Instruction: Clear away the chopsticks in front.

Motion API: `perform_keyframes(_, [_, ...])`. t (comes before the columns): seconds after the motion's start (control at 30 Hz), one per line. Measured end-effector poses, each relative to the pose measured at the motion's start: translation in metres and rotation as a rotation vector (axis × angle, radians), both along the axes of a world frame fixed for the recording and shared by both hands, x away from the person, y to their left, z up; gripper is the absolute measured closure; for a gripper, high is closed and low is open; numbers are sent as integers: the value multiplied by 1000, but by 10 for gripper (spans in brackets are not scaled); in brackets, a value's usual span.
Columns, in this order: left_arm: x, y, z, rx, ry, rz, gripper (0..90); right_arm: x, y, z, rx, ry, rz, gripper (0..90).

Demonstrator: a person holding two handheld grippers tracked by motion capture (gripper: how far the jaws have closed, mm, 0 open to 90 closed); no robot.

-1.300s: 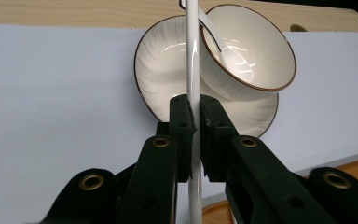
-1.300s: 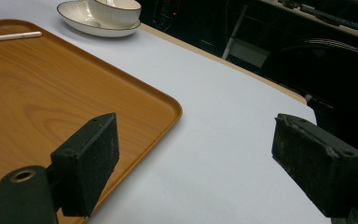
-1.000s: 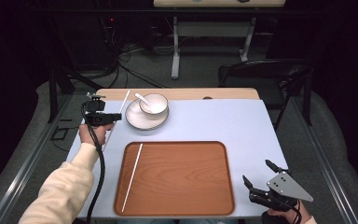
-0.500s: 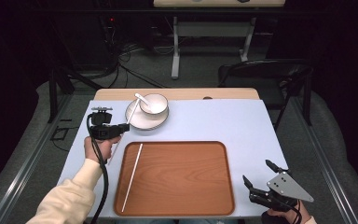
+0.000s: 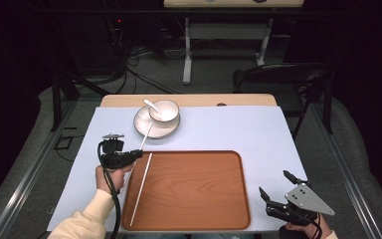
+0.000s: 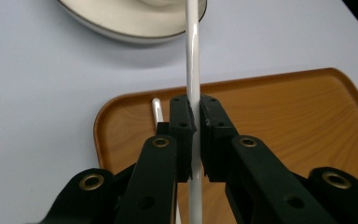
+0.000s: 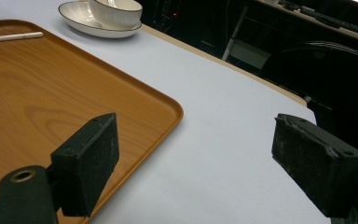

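High view: my left gripper [image 5: 135, 155] sits at the tray's [image 5: 194, 219] far-left corner, jaws clamped on a white chopstick [image 5: 146, 135] that slants up toward the saucer [image 5: 142, 125]. A second chopstick [image 5: 140, 190] lies along the tray's left side, inside the rim. On the saucer stands a bowl [image 5: 164, 110] with a spoon [image 5: 152, 104] leaning in it. All of this rests on a pale sheet over the table [image 5: 219, 100]. My right gripper [image 5: 278, 191] hangs off the tray's near-right corner, jaws spread, nothing between them. Beyond the table I note a dark chair [image 5: 278, 82] and cables on the floor.

Left gripper view: pads [image 6: 182, 125] pinch the held chopstick [image 6: 193, 70] tight; it runs straight ahead, its far end over the saucer's [image 6: 121, 21] rim. Whether it touches the saucer I cannot tell. The other chopstick's tip [image 6: 157, 108] shows just left of the jaws, on the tray [image 6: 284, 107].

Right gripper view: jaws wide apart, bare pale sheet between them. The tray corner [image 7: 165, 109] lies near the left pad [image 7: 88, 161]. Farther off: the resting chopstick [image 7: 11, 37], saucer [image 7: 77, 17], bowl [image 7: 116, 10].
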State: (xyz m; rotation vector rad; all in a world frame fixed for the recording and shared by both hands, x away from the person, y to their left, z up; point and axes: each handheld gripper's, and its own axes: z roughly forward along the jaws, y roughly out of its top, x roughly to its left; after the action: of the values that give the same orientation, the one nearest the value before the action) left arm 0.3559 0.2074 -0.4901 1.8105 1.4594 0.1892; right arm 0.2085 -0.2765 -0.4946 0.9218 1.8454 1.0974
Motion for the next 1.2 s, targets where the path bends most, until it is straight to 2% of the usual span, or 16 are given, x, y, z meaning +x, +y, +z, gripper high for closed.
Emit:
perform_keyframes(0.17, [-8, 0, -13, 5, 19, 13, 849, 0, 0, 0, 0, 1, 0, 143])
perform_keyframes(0.2, [-11, 0, -20, 2, 34, 20, 849, 0, 0, 0, 0, 2, 0, 143])
perform_keyframes(0.23, [-11, 0, -20, 2, 34, 20, 849, 0, 0, 0, 0, 2, 0, 143])
perform_keyframes(0.33, [-18, -1, -32, 4, 55, 35, 849, 0, 0, 0, 0, 1, 0, 143])
perform_keyframes(0.53, [-25, 0, -42, 17, 84, 59, 849, 0, 0, 0, 1, 1, 0, 143])
perform_keyframes(0.67, [-29, 2, -46, 25, 98, 73, 849, 0, 0, 0, 2, -1, 0, 143])
perform_keyframes(0.8, [-34, 0, -50, 32, 117, 65, 848, 0, 0, 0, 3, 0, 1, 143])
perform_keyframes(0.93, [-35, -1, -52, 50, 123, 68, 847, 0, 0, 0, 4, -2, 2, 144])
perform_keyframes(1.2, [-37, -2, -54, 59, 138, 72, 844, 0, 0, 0, 5, -3, 4, 143])
